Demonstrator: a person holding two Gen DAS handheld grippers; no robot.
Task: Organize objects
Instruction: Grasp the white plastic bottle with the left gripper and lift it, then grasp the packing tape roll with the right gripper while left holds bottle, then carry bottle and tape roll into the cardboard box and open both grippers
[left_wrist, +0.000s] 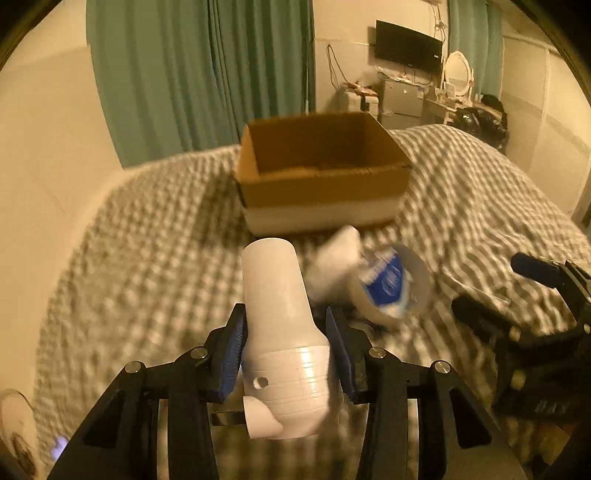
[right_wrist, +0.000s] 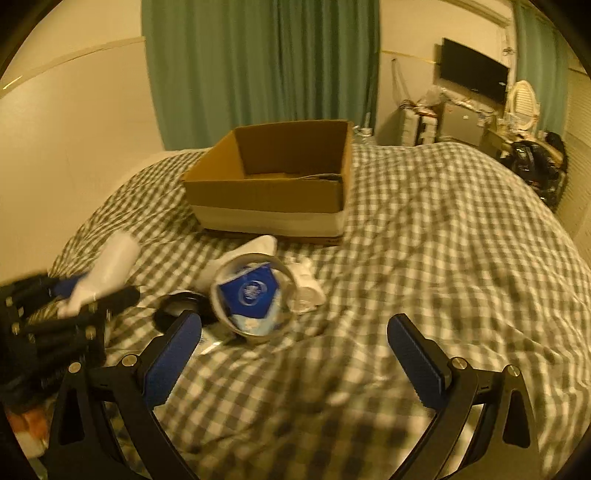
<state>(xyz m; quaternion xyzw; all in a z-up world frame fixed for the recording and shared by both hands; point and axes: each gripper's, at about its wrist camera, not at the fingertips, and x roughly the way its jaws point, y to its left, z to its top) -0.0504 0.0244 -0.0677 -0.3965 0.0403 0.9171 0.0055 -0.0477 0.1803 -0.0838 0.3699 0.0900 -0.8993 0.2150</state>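
My left gripper (left_wrist: 286, 332) is shut on a white plastic bottle-shaped object (left_wrist: 280, 325) and holds it above the checked bed cover; it also shows in the right wrist view (right_wrist: 99, 277). An open cardboard box (left_wrist: 321, 170) stands on the bed beyond it, also seen in the right wrist view (right_wrist: 273, 177). A clear round container with a blue packet inside (right_wrist: 253, 293) lies on its side on the bed, with white cloth (right_wrist: 255, 247) behind it. My right gripper (right_wrist: 293, 339) is open and empty, just in front of the container.
A black round object (right_wrist: 177, 308) lies left of the container. The checked bed cover (right_wrist: 424, 258) spreads to the right. Green curtains (right_wrist: 258, 62) hang behind the bed. A TV (right_wrist: 472, 75) and cluttered dresser stand at the far right.
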